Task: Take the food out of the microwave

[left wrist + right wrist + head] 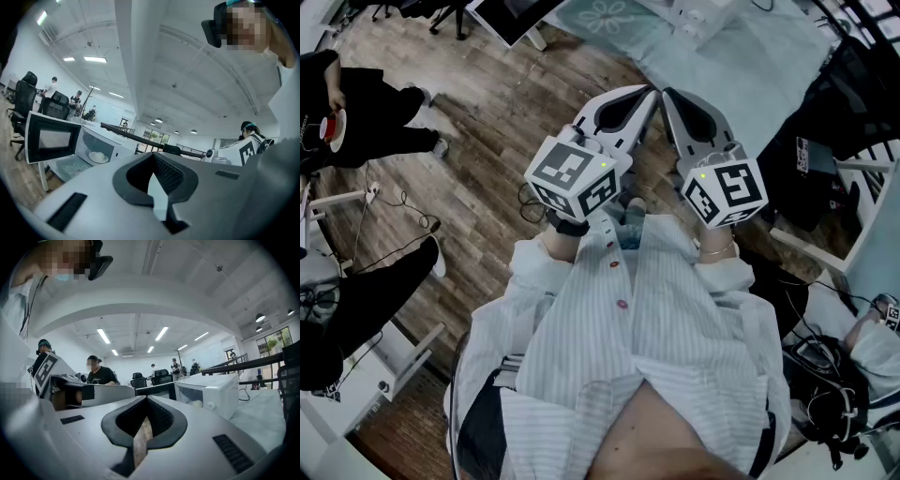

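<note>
Item: food (98, 156), a pale rounded lump on a white plate (107, 160) (too small to say what kind).
Location: inside the microwave (119, 140), whose door (49, 138) stands wide open; the microwave sits on a table under a pale cloth (741, 66).
Left gripper (154, 183): jaws closed together, nothing between them.
Right gripper (143, 427): jaws likewise closed and empty.
Bearing from left gripper: food at about 9 o'clock of the jaws in the left gripper view, well apart.
Bearing from right gripper: microwave at about 2 o'clock in the right gripper view, well apart, with a small pale shape behind its opening.
Posture: both grippers held near the person's chest, side by side, tips toward 12 o'clock in the head view.
Handling, judged: the lump looks soft and light, easily dented; the plate is stiff, probably smooth and slippery, breakable if dropped, perhaps warm.
Hold, judged: pinch the plate's near rim, not the food, and keep it level.
Task state: not begun; the jaws must open first.
</note>
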The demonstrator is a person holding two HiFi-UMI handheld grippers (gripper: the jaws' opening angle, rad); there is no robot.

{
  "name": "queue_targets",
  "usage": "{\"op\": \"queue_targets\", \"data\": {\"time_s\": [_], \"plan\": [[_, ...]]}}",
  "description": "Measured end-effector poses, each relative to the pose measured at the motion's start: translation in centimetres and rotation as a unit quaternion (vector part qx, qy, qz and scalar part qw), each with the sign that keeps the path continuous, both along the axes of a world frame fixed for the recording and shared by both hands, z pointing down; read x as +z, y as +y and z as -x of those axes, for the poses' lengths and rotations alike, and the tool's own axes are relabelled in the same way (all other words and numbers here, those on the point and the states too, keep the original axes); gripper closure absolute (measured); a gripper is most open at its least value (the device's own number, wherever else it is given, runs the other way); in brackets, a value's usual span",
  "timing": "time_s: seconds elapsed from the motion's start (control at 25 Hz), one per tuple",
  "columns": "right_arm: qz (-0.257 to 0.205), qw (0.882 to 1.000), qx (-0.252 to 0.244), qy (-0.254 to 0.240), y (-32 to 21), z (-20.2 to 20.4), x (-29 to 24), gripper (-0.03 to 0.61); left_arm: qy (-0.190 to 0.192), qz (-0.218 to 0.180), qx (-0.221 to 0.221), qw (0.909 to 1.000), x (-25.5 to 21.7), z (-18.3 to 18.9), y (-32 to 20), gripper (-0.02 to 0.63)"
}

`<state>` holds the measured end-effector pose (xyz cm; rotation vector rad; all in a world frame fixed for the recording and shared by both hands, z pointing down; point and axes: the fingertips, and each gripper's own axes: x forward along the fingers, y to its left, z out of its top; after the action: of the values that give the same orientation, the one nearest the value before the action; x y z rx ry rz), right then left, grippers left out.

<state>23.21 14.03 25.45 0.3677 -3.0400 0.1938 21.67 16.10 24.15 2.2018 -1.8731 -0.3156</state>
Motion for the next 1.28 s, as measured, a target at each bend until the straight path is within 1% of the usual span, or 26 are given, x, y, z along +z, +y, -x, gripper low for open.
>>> {"op": "queue_targets", "data": {"time_s": [0.48,0.8,0.96,1.08,1.28], "plan": [[0.010,0.999,-0.030,-0.017,0.5,-1.4,-0.3,0.546,0.002,0.007,-0.024,0.9997,0.3,-1.6,0.2,0.606],[0.015,0.999,-0.045,-0.018,1.0,-1.8,0.3,0.546,0.007,0.013,-0.056,0.9983,1.2,-1.5,1.4,0.606],[0.025,0.998,-0.050,-0.014,0.6,-0.9,0.7,0.546,0.015,0.018,-0.070,0.9973,1.6,-0.1,1.3,0.606],[0.026,0.998,-0.055,-0.013,0.1,0.6,0.8,0.546,0.018,0.015,-0.076,0.9968,1.6,1.6,0.9,0.606],[0.026,0.998,-0.049,-0.017,-1.6,3.3,1.1,0.545,0.016,0.007,-0.079,0.9967,1.8,4.6,-0.5,0.606]]}}
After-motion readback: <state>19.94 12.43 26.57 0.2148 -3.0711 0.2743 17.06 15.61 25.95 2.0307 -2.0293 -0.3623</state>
